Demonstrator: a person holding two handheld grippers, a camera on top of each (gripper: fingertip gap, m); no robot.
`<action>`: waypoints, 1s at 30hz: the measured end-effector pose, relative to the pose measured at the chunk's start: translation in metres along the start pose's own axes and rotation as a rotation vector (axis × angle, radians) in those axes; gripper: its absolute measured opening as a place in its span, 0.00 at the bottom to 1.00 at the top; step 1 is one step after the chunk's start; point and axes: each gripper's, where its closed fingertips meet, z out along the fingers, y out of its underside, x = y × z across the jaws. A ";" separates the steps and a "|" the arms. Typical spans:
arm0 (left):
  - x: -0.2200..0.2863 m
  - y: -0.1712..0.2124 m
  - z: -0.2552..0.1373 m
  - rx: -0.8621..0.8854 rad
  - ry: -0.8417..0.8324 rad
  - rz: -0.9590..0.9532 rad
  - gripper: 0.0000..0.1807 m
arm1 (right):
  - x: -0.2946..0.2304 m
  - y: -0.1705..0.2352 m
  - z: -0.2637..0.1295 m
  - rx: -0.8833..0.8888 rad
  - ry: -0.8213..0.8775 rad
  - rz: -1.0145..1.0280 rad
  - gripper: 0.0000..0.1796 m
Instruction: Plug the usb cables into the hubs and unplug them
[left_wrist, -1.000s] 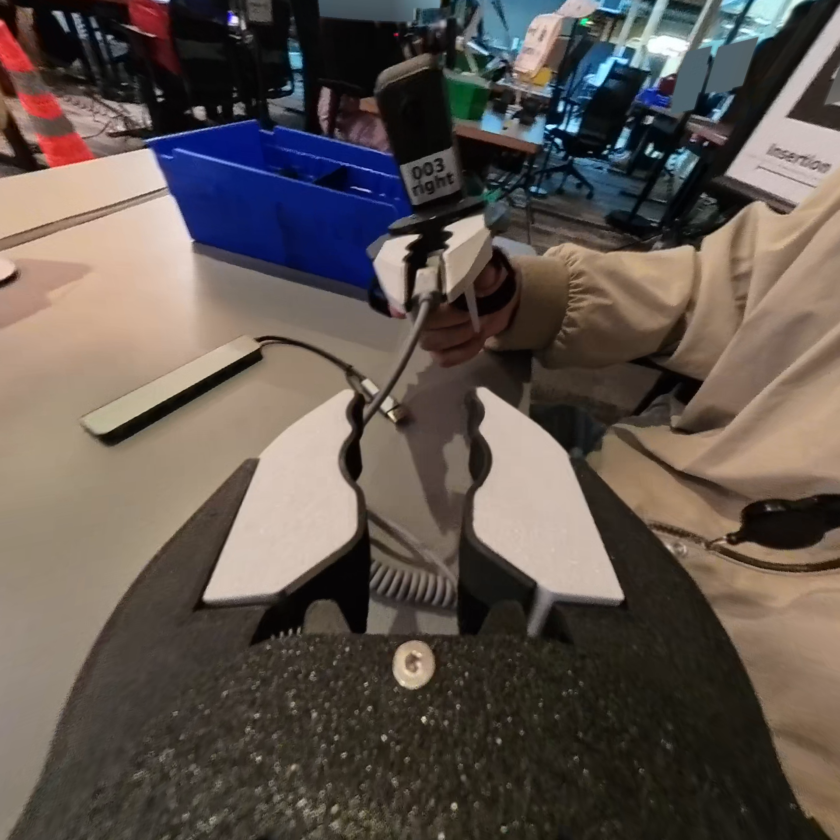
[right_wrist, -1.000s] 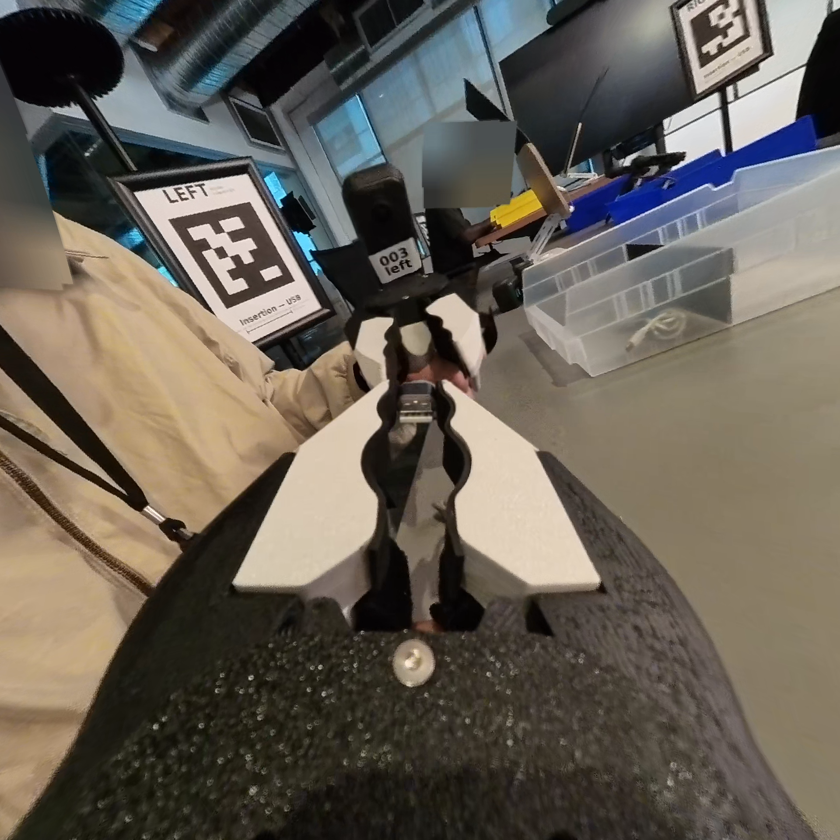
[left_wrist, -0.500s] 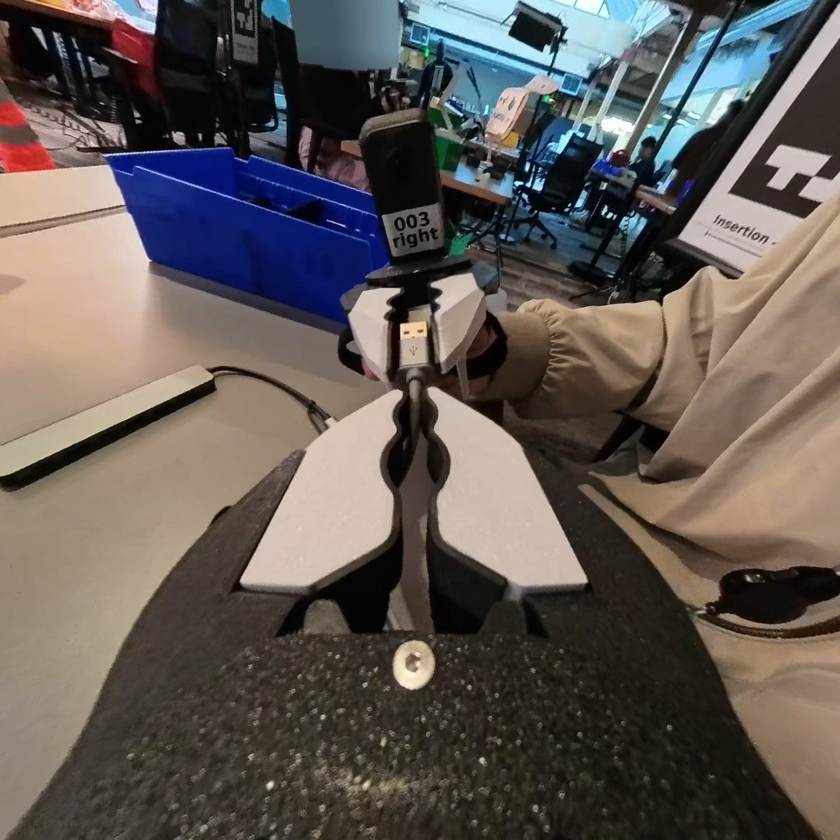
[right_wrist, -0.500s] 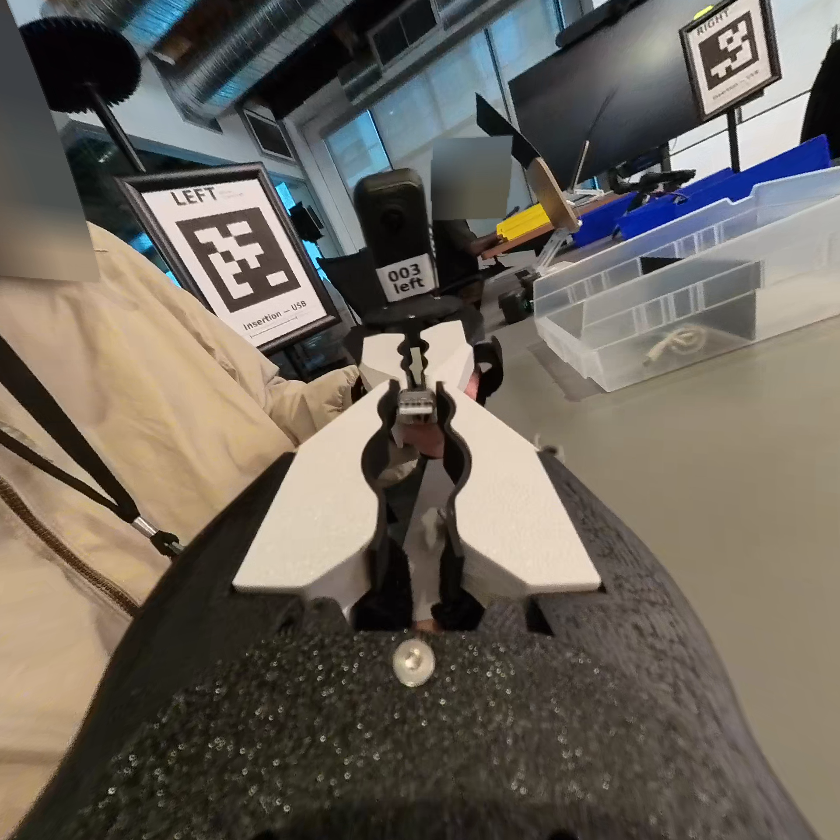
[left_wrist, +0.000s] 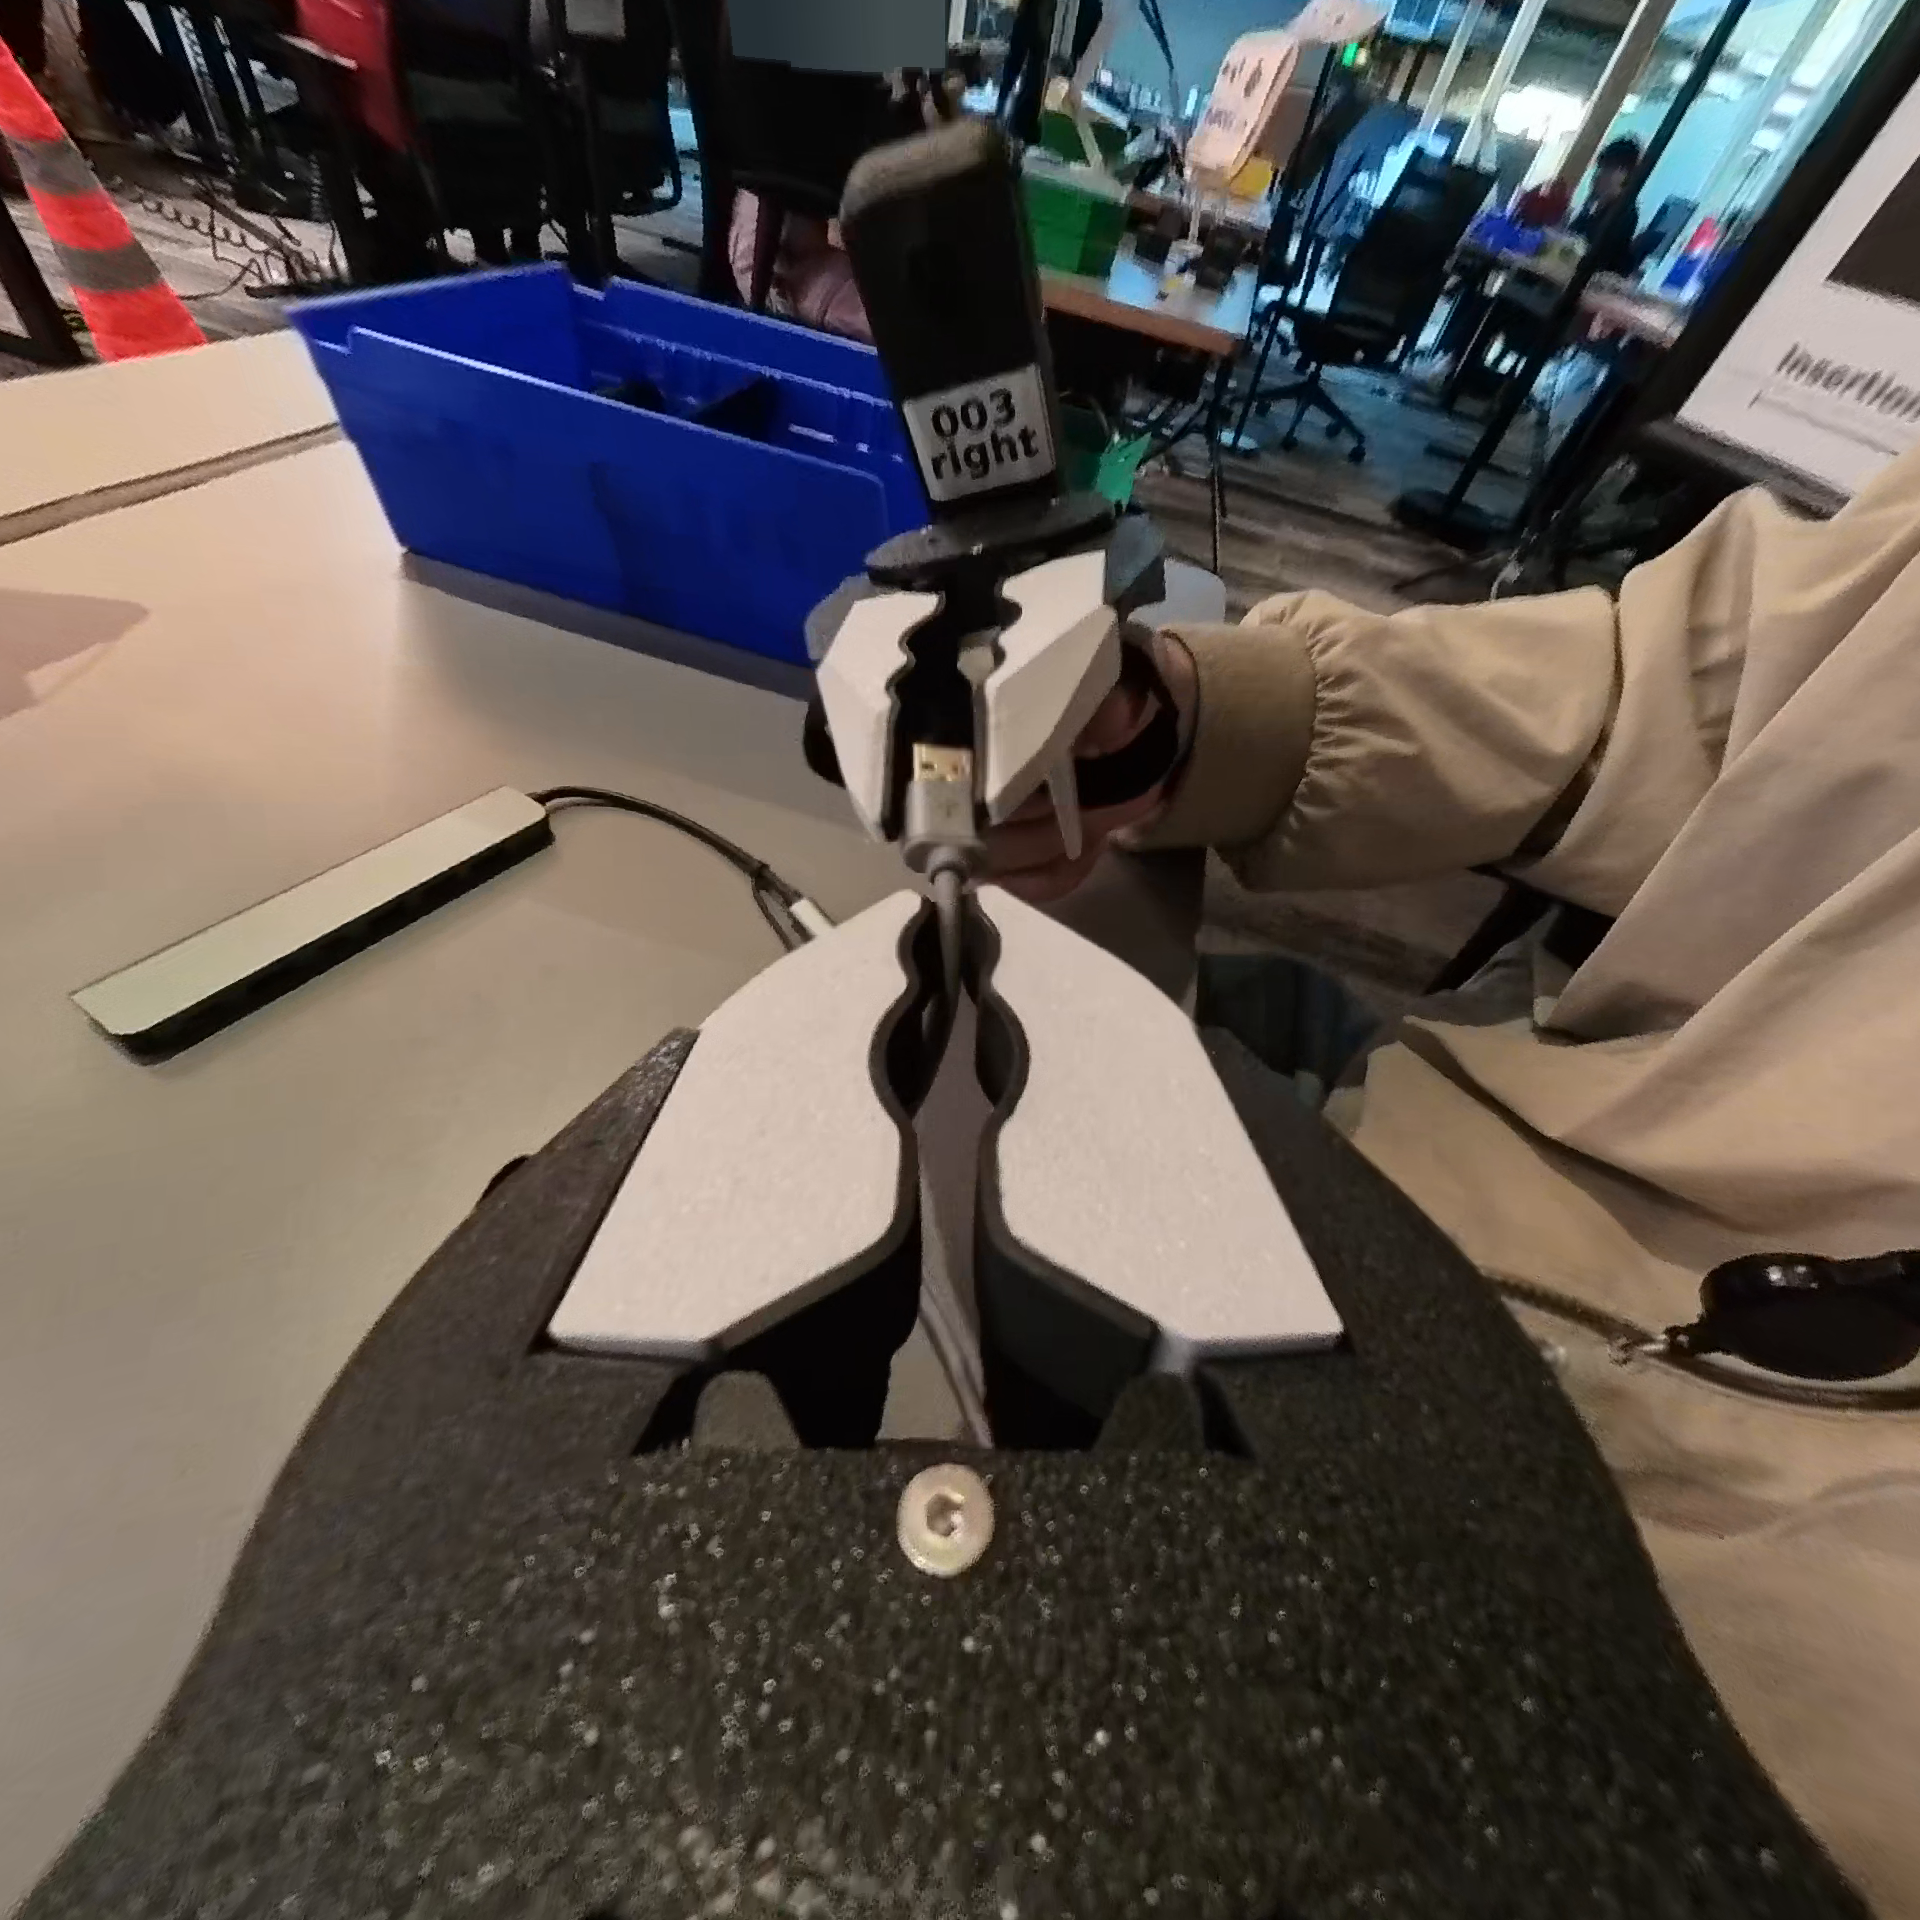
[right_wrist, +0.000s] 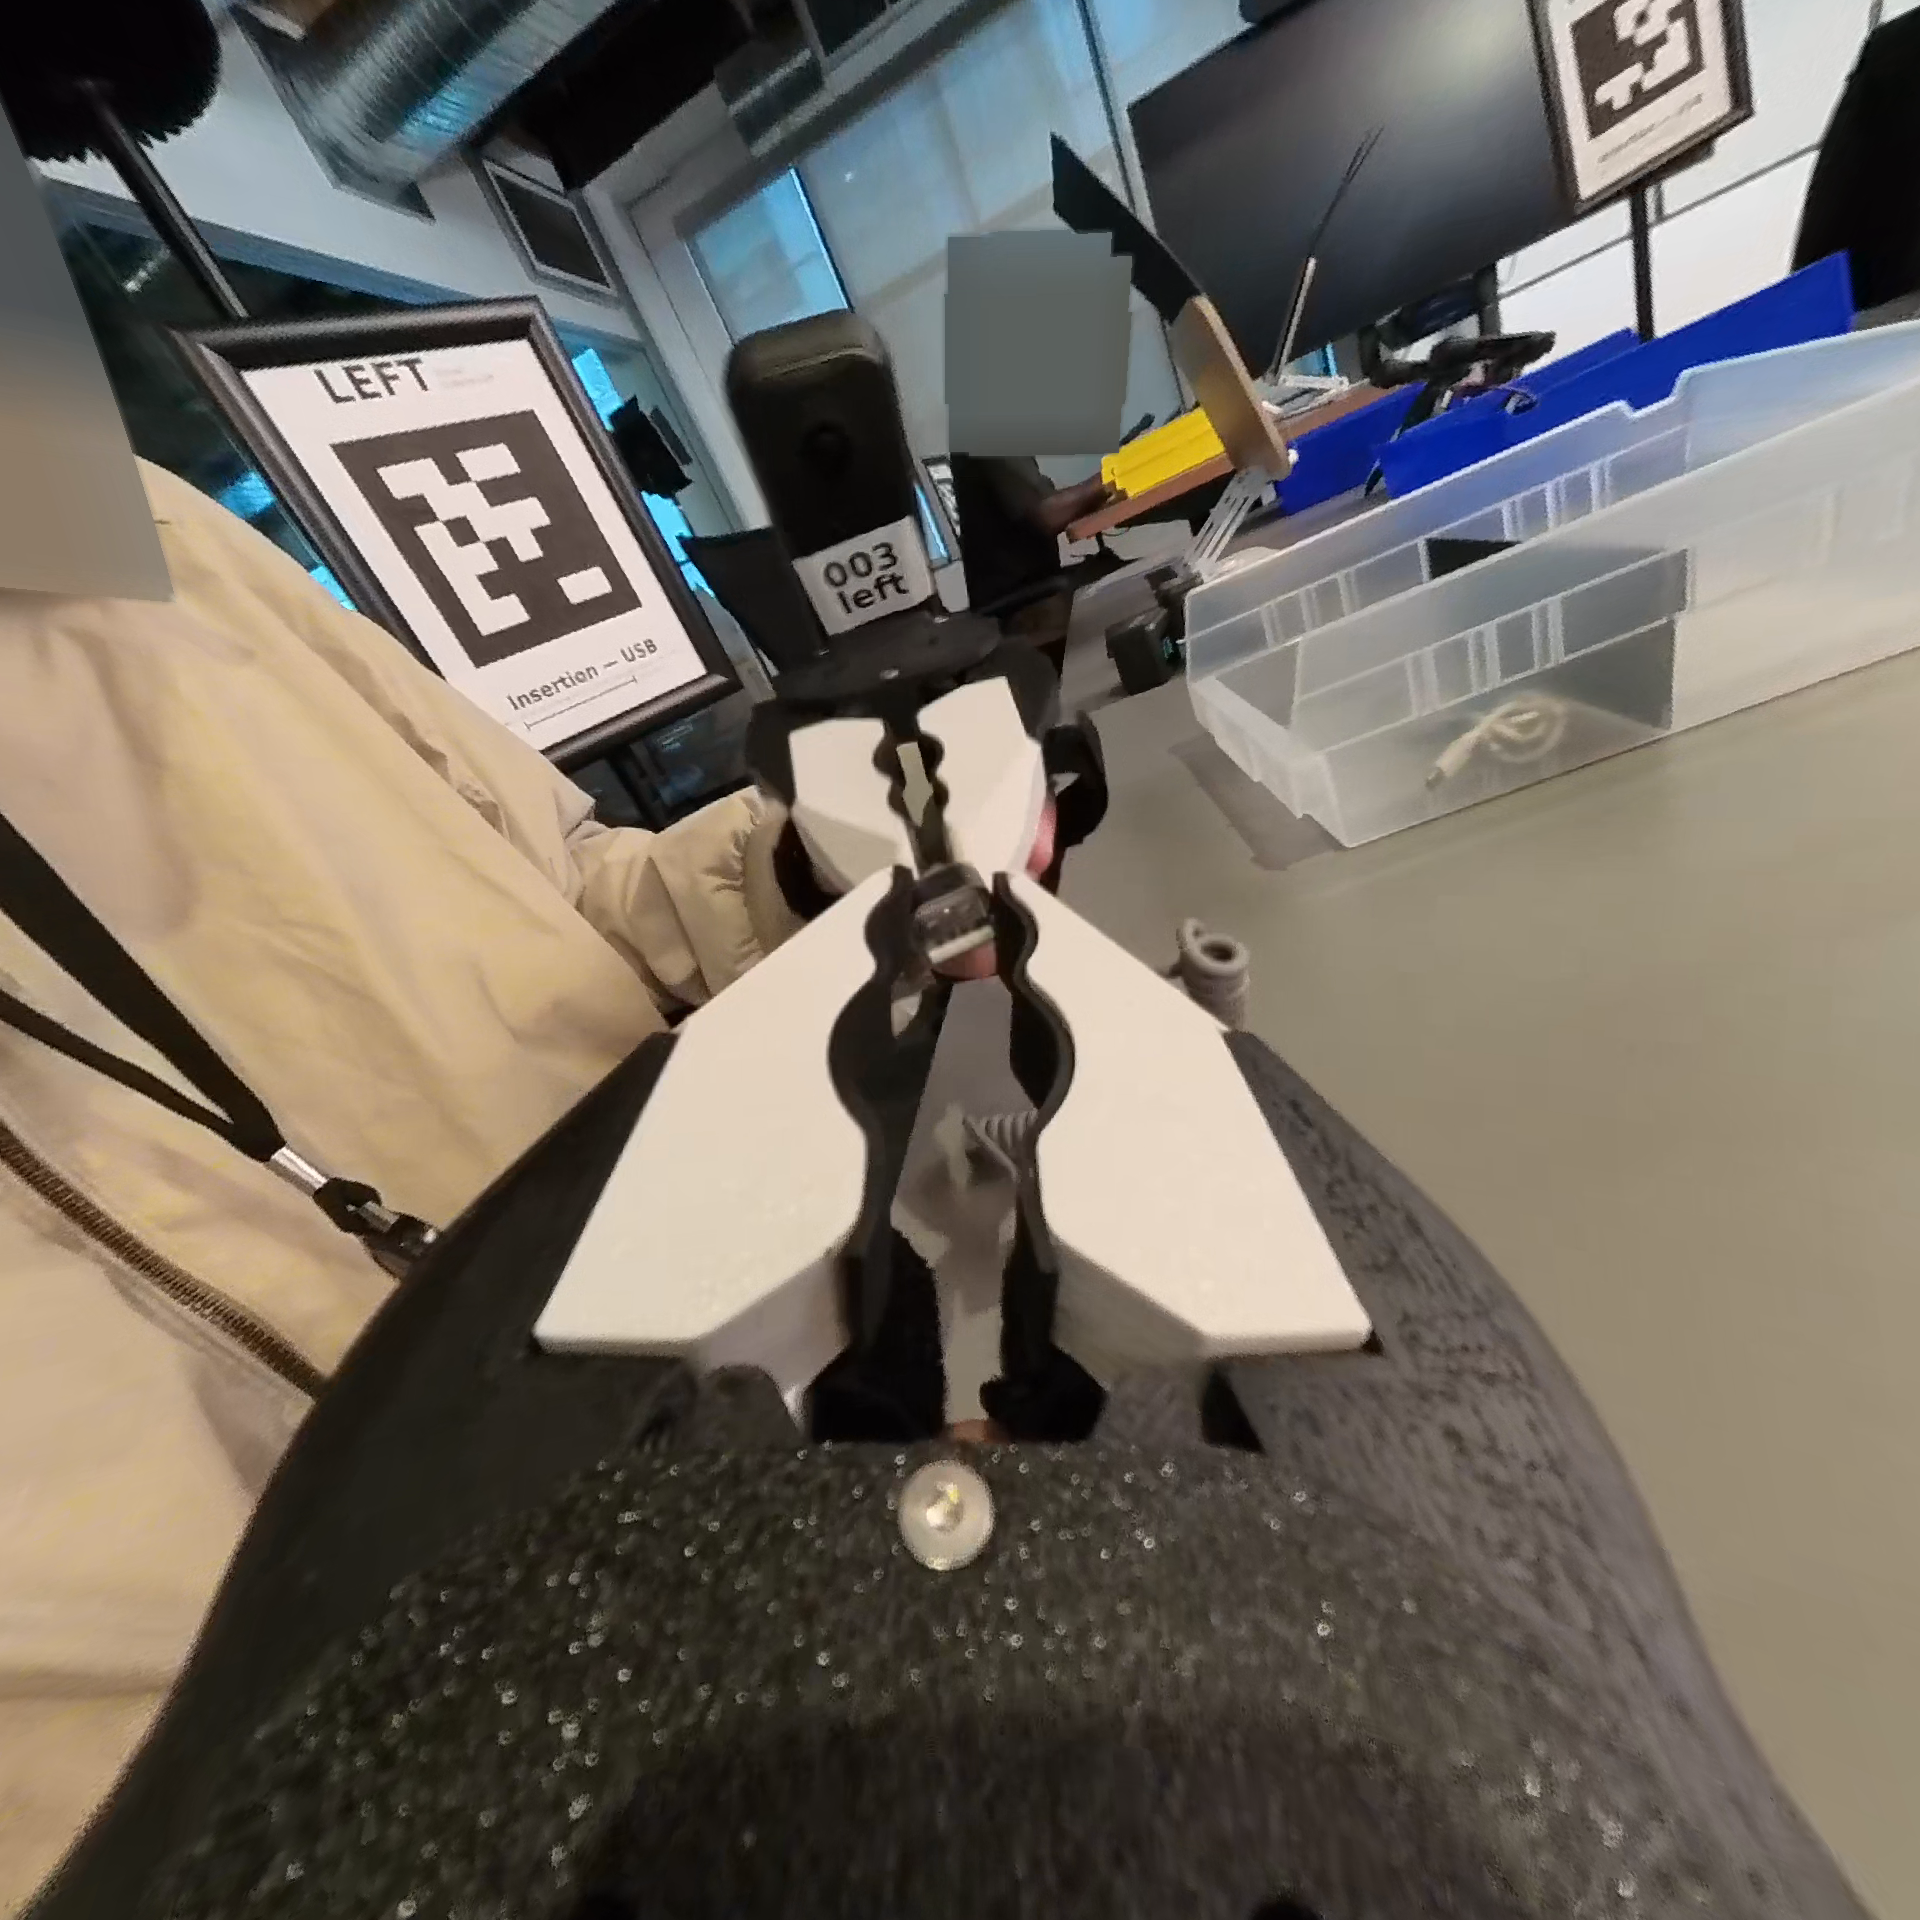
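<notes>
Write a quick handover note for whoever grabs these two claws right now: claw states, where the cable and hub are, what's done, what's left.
Left claw: shut on the USB cable just behind its plug.
Right claw: shut on the plug; both claws meet in the air over the table edge.
Hub: flat on the table to the left, its own lead trailing beside it. The side ports look free, though not clearly.
Done: cable picked up.
Left: carry the plug to the hub, push it in, pull it out.

Matt grey bench (left_wrist: 208, 1195) with a smooth surface. Left tool (left_wrist: 951, 914) has grainy white plastic fingers (left_wrist: 758, 1174) on a rough, speckled black body. Shiny metal plug (left_wrist: 942, 771), braided cable (left_wrist: 948, 935). Glossy blue plastic bin (left_wrist: 582, 468) at upper left; creased beige cloth sleeve (left_wrist: 1455, 727) at right.
</notes>
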 end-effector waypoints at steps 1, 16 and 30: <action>0.001 -0.003 -0.001 0.017 0.007 -0.014 0.02 | -0.001 0.000 0.000 0.007 -0.007 0.002 0.08; -0.002 -0.019 0.002 0.166 -0.093 0.032 0.02 | 0.000 -0.022 -0.001 0.210 -0.067 0.174 0.04; 0.024 0.009 0.004 0.021 0.267 -0.263 0.02 | -0.019 0.011 -0.006 -0.118 0.044 -0.292 0.16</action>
